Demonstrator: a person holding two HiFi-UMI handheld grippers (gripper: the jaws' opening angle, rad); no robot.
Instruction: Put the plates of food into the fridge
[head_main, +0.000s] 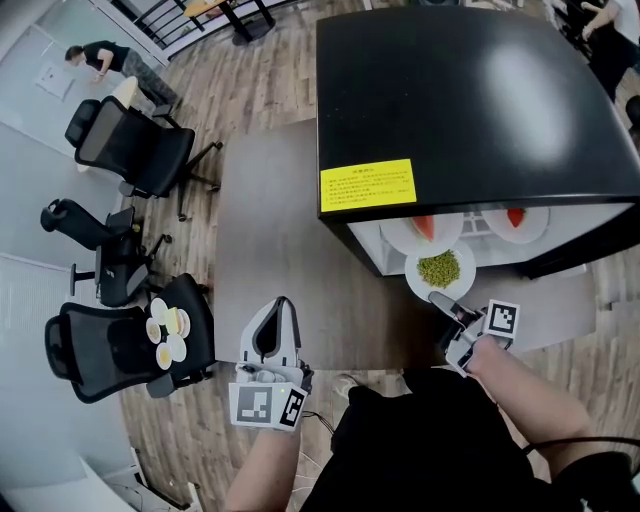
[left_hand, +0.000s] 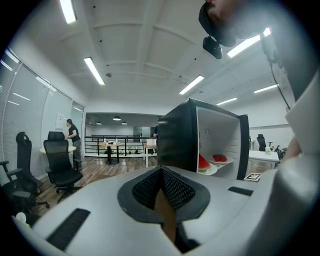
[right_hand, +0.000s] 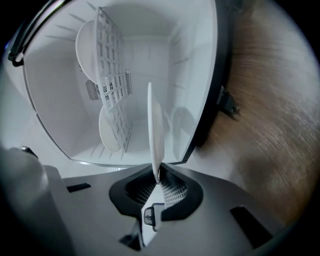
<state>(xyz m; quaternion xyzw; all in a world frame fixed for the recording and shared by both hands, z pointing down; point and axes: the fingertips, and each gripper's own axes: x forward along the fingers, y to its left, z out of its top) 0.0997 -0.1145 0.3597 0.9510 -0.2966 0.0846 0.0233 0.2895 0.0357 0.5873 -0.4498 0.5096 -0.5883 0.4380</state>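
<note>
The black fridge (head_main: 460, 90) stands open toward me on a grey table (head_main: 270, 240). On its shelf lie two white plates with red watermelon (head_main: 424, 228) (head_main: 515, 218). My right gripper (head_main: 438, 298) is shut on the near rim of a white plate of green peas (head_main: 440, 270), held at the fridge's mouth. In the right gripper view that plate (right_hand: 155, 127) shows edge-on between the jaws of the right gripper (right_hand: 156, 176), with the white fridge interior (right_hand: 165, 65) and its wire shelf (right_hand: 112, 85) behind. My left gripper (head_main: 283, 304) hovers over the table, shut and empty; it (left_hand: 161, 171) looks toward the fridge (left_hand: 200, 142).
A black office chair (head_main: 120, 350) at the lower left carries several small plates of food (head_main: 167, 332). Two more office chairs (head_main: 135, 145) (head_main: 105, 245) stand further left on the wooden floor. A person (head_main: 105, 58) bends over at the far upper left.
</note>
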